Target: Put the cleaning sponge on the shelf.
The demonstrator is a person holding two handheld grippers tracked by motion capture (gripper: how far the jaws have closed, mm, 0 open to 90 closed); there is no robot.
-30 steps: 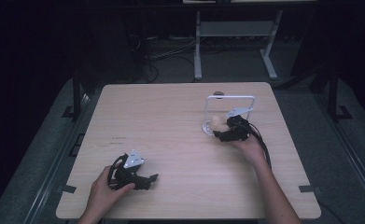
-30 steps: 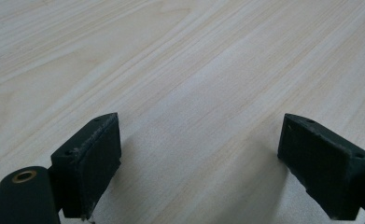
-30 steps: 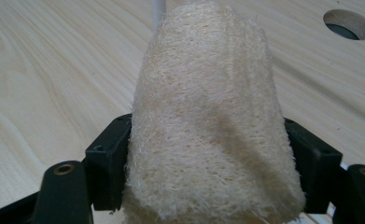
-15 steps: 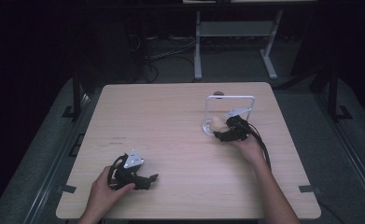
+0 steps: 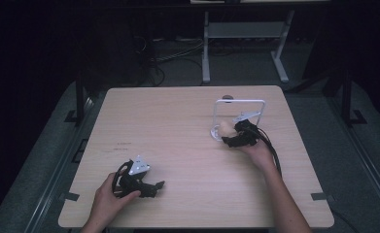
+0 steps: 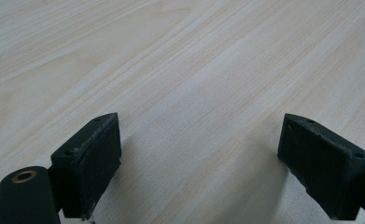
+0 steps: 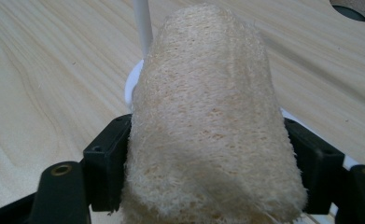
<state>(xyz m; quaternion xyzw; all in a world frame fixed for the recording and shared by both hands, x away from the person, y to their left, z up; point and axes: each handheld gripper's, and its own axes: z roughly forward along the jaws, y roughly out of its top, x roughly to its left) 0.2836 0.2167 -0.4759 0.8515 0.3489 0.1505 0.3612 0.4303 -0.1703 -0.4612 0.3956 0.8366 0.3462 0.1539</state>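
One pale, coarse-fibred loofah sponge (image 7: pixel 208 121) sits pinched between the right gripper's (image 5: pixel 234 137) jaws, just at the base of the single white wire-frame stand (image 5: pixel 240 103) on the light wooden table (image 5: pixel 178 126). To do this well, I'd keep the pinch steady and guide it clear of the thin upright. One left gripper (image 5: pixel 151 187) rests spread, holding nothing, well apart.

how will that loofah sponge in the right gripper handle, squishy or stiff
The loofah looks coarse and fibrous, so it probably grips well rather than slipping. It bulges around the right gripper, suggesting some give. Being porous, it is likely light for its size.
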